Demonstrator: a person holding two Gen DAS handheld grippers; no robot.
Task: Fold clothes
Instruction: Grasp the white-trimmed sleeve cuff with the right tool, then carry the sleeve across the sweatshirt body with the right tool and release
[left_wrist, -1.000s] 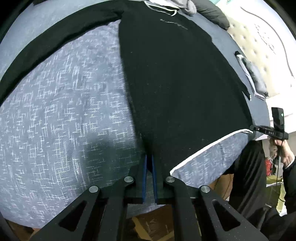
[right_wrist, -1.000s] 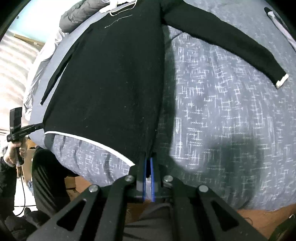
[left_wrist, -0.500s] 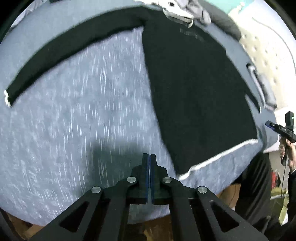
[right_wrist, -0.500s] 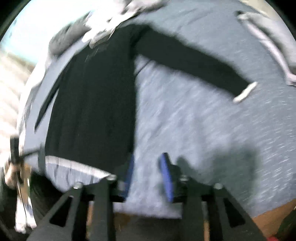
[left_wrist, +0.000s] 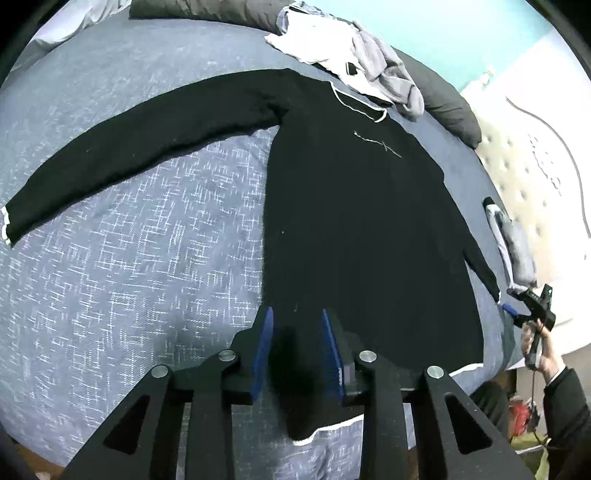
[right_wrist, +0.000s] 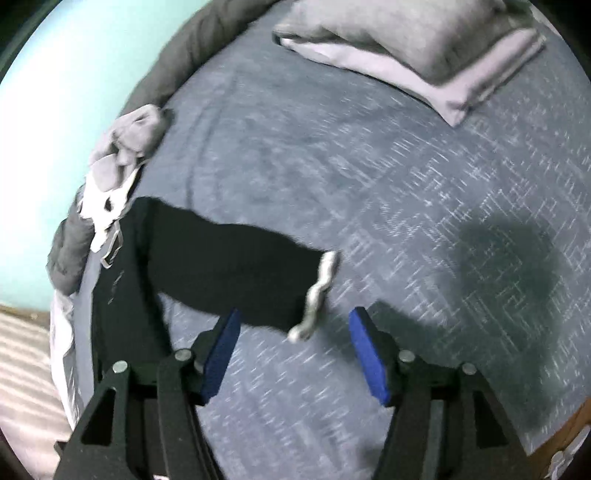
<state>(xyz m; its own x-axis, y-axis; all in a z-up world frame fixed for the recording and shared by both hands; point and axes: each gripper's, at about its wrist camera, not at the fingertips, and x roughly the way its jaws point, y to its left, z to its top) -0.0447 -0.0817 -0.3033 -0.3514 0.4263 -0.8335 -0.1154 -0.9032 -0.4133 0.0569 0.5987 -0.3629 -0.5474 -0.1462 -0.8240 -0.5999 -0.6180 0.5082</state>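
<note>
A black sweater (left_wrist: 362, 229) with white trim lies flat on the blue bedspread (left_wrist: 129, 288), one sleeve (left_wrist: 129, 158) stretched out to the left. My left gripper (left_wrist: 297, 314) hovers over the sweater's lower left hem corner. Its jaws are opening and the fabric lies beneath them, not pinched. In the right wrist view the other sleeve (right_wrist: 229, 266) ends in a wavy white cuff (right_wrist: 319, 291). My right gripper (right_wrist: 295, 312) is just short of that cuff, its jaws opening wide, with nothing pressed between the blue pads (right_wrist: 369, 358).
A pile of light clothes (left_wrist: 351, 62) and a dark bolster (left_wrist: 450, 110) lie beyond the collar. A grey pillow (right_wrist: 424, 48) sits at the far side. A folded grey garment (left_wrist: 513, 247) rests near the bed's right edge, where another person's hand holds a black device (left_wrist: 535, 306).
Both grippers were shut on the sweater's hem and have let go and opened. The right one has swung across to the sleeve cuff; the left has lifted back over the hem corner.
</note>
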